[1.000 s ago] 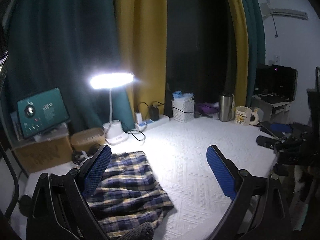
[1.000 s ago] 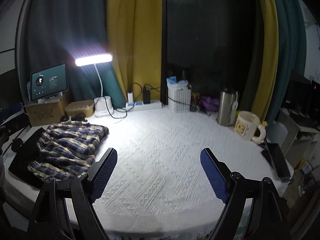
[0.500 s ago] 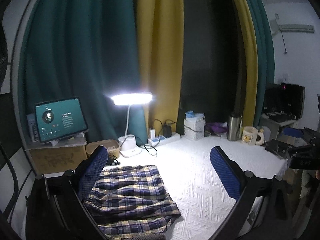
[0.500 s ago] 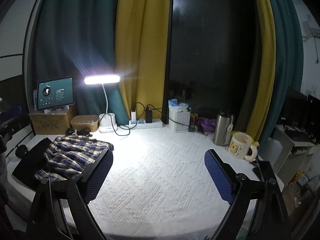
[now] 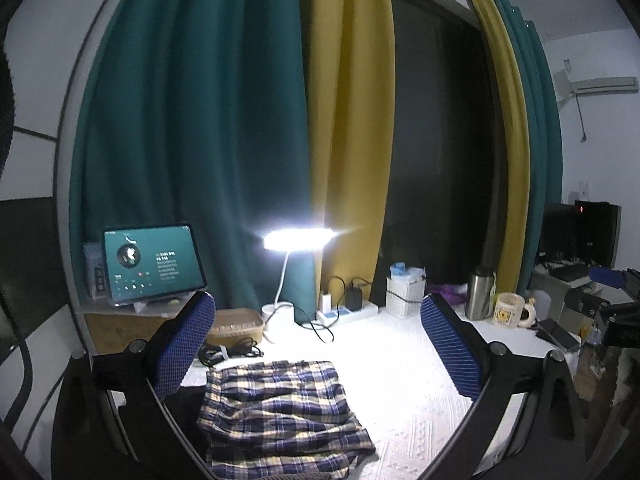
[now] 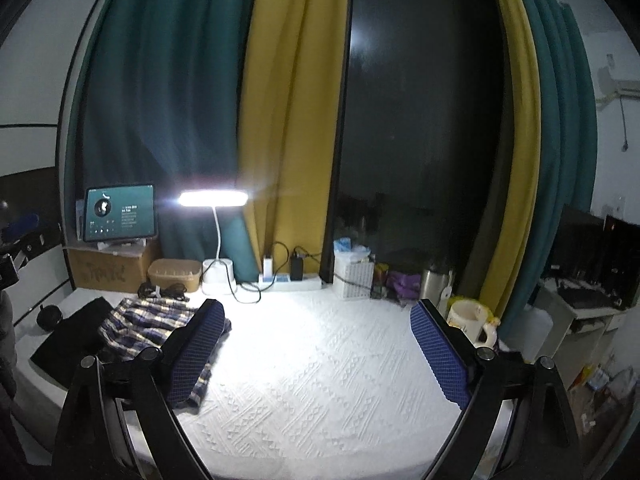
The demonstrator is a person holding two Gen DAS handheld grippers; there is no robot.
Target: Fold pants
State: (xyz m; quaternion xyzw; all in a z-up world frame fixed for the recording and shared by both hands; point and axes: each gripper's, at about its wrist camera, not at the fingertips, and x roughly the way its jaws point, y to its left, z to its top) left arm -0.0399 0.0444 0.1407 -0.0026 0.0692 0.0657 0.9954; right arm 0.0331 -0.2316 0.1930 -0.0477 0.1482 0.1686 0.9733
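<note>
The blue, yellow and white plaid pants (image 5: 280, 412) lie folded in a compact stack on the left part of the white textured table cover (image 5: 408, 412). My left gripper (image 5: 320, 348) is open and empty, held above and behind the stack. In the right wrist view the pants (image 6: 148, 324) lie at the left, partly hidden behind my left finger. My right gripper (image 6: 320, 356) is open and empty over the middle of the cover (image 6: 320, 380), well apart from the pants.
A lit desk lamp (image 5: 298, 240), tablet (image 5: 152, 264) on a cardboard box, wicker box (image 5: 236, 324), power strip (image 5: 348, 312), white basket (image 5: 404, 296), steel flask (image 5: 480, 296) and mug (image 5: 510, 310) line the back. A dark mat (image 6: 68, 340) lies left of the pants.
Both grippers have risen and tilted up, so the table sits lower in view and more curtain shows. The pants have not moved. Both grippers stay open.
</note>
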